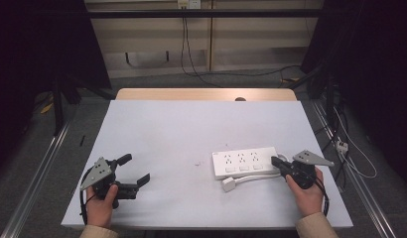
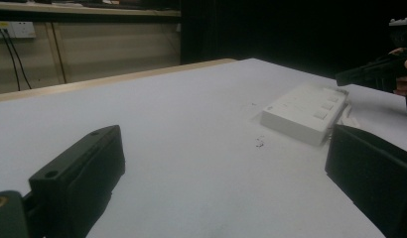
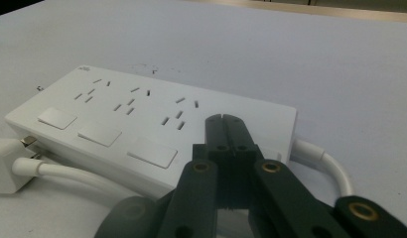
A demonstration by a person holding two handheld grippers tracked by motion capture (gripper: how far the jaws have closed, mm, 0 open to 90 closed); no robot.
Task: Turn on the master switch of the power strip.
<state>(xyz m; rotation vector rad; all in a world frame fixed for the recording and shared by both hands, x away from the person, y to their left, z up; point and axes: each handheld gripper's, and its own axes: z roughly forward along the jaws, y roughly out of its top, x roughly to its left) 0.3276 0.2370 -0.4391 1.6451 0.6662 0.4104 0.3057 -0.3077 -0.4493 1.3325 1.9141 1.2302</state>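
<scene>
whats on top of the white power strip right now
The shut right claw hovers over the power strip near its cable end. Three sockets and three switches show; the claw covers the corner beneath it.

Even overhead light falls on my white table (image 1: 191, 134), with darkness all around it. My near jaws blur softly; shadows stay faint, no glare.

1. The left hand (image 1: 100, 201) comes in from the bottom left edge and grips the left gripper (image 1: 134, 171) from behind.
2. The left gripper's jaws stand wide apart with nothing between them, pointing toward the right.
3. The right hand (image 1: 305, 193) comes in from the bottom right edge and holds the right gripper (image 1: 275, 161).
4. The right gripper's jaws are pressed together, tips meeting, pointing left.
</scene>
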